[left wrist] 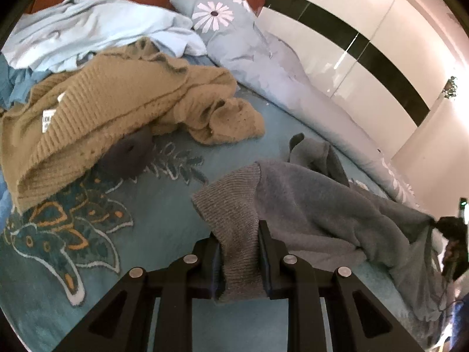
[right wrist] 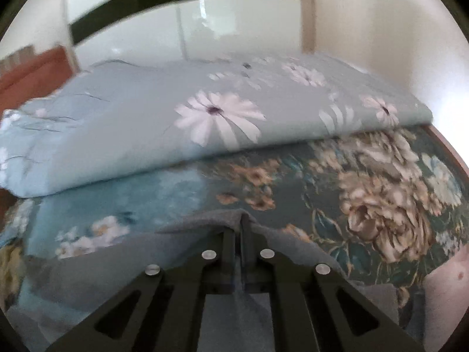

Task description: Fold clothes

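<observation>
A grey sweater (left wrist: 316,205) lies on the teal patterned bedspread (left wrist: 164,211). My left gripper (left wrist: 239,234) is shut on its ribbed cuff (left wrist: 231,205). The right gripper (left wrist: 451,228) shows at the far right edge of the left wrist view, holding the sweater's other end. In the right wrist view my right gripper (right wrist: 241,228) is shut on a thin fold of the grey sweater (right wrist: 205,220), which drapes to both sides below the fingers.
A crumpled tan knit sweater (left wrist: 111,111) lies at left over a dark garment (left wrist: 129,155). A pale blue garment (left wrist: 88,29) lies behind it. A folded floral duvet (right wrist: 176,117) runs along the bed by glossy white wardrobe doors (left wrist: 366,44).
</observation>
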A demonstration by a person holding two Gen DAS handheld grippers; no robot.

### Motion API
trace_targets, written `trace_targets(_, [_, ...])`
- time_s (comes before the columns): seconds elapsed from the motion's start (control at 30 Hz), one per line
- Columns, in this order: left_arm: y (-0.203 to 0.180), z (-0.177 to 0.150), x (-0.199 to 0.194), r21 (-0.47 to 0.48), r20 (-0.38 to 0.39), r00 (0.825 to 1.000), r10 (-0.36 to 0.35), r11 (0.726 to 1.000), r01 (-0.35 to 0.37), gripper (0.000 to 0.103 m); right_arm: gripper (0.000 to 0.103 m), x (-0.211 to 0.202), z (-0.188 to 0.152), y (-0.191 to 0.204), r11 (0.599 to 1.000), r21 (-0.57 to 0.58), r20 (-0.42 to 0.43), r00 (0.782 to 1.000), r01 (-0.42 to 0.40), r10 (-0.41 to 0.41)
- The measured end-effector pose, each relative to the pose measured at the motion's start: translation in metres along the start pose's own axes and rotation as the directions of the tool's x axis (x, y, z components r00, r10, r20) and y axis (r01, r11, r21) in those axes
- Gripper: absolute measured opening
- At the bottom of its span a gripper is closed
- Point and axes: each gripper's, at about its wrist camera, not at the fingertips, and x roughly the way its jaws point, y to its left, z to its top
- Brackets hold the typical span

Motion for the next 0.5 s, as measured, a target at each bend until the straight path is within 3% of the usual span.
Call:
trace_targets(0.07, [0.002,-0.001,0.001,-0.005,-0.013,1.0,0.003,1.0,-0.003,0.027,0.003,0.016,-0.009,-0.005,0.999,0.04,-0.056,0.998,-0.006,0.008])
trace_targets(0.17, [0.005,-0.002,0.001,-0.013,-0.03,1.0,-0.004,1.0,0.004,0.027,0.003,0.016,-0.02,-0.009,0.998,0.062,-0.048,0.998,-0.027,0.03])
trace_targets(0.2, [0.005,-0.003,0.001,-0.015,-0.033,0.999,-0.009,1.0,0.008,0.027,0.01,0.01,-0.023,-0.009,0.998,0.053,-0.041,0.998,-0.035,0.037])
trace_targets(0.23, [0.006,-0.003,0.001,-0.018,-0.036,0.999,-0.014,1.0,0.013,0.027,0.018,0.002,-0.027,-0.011,0.998,0.047,-0.024,0.999,-0.046,0.048])
trace_targets(0.3, [0.006,-0.005,0.001,-0.025,-0.042,0.999,-0.019,1.0,0.018,0.029,0.067,-0.022,-0.036,-0.017,0.996,0.039,0.036,0.996,-0.082,0.08])
trace_targets(0.4, [0.008,-0.009,0.001,-0.052,-0.064,0.997,-0.038,0.998,0.035,0.036,0.069,-0.071,-0.07,-0.028,0.985,0.02,0.119,0.979,-0.172,0.168])
trace_targets(0.5, [0.014,-0.016,0.001,-0.099,-0.083,0.993,-0.079,0.993,0.07,0.044,0.069,-0.111,-0.12,-0.042,0.964,-0.019,0.101,0.959,-0.265,0.265])
